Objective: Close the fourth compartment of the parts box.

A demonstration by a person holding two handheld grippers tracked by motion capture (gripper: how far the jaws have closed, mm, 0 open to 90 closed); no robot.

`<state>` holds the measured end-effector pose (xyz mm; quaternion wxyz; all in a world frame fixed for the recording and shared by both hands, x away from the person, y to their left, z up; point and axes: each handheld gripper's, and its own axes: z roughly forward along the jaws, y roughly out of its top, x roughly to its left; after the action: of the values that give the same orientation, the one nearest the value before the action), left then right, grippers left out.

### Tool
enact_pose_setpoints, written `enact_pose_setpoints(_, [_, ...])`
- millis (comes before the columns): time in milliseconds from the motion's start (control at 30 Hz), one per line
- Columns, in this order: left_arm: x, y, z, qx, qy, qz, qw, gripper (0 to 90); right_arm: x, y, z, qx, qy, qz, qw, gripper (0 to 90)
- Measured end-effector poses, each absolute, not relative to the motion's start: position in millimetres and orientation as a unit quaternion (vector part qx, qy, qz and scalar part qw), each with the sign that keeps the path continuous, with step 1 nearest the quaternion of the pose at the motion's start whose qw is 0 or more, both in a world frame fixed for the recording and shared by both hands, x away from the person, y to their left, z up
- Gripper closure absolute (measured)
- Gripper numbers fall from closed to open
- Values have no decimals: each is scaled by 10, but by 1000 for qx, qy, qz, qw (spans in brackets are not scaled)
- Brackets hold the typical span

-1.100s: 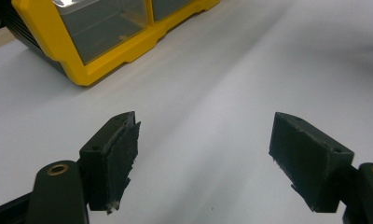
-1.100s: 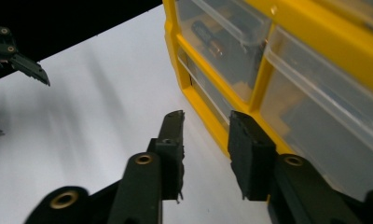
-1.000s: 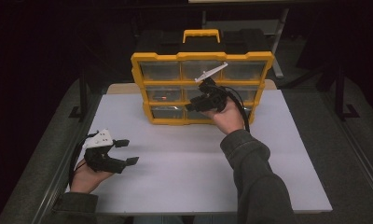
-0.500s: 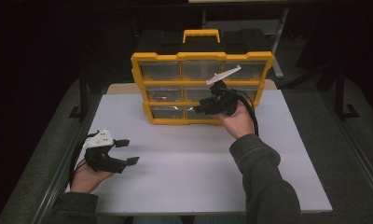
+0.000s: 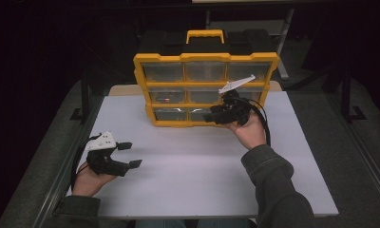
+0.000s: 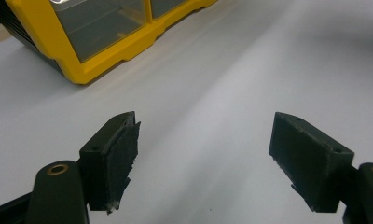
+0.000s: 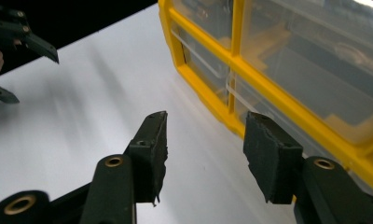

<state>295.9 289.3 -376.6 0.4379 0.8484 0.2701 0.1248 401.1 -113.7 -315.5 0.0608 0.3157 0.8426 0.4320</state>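
Observation:
A yellow organizer (image 5: 204, 58) with clear drawers and a black back stands upright at the table's far middle. My right gripper (image 5: 211, 115) hovers just in front of its bottom row, near the right-hand drawers, jaws pointing left. In the right gripper view its jaws (image 7: 203, 126) stand apart over the white tabletop with nothing between them, and they have just been opening. The organizer's yellow frame (image 7: 212, 100) runs along their right side. My left gripper (image 5: 131, 154) rests at the near left of the table, wide open and empty (image 6: 203, 135), well short of the organizer's corner (image 6: 105, 51).
The white tabletop (image 5: 193, 166) spreads out in front of the organizer. Dark metal frames and rails flank the table on both sides. The left gripper (image 7: 33, 77) shows far off in the right gripper view.
My right hand has slid to the right along the organizer's front, from the middle drawers toward the right ones, and its jaws have spread wider. The left hand has stayed put.

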Motion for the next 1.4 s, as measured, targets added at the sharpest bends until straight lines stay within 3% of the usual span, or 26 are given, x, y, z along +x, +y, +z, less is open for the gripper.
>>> enact_pose_setpoints(1100, [2917, 2886, -3737, 841, 276, 127, 448, 225, 3527, -1805, -3507, 356, 816, 444, 104, 302])
enact_pose_setpoints(1400, [2900, 2896, -3743, 841, 278, 131, 446, 215, 3415, -1940, -3624, 368, 813, 441, 95, 288])
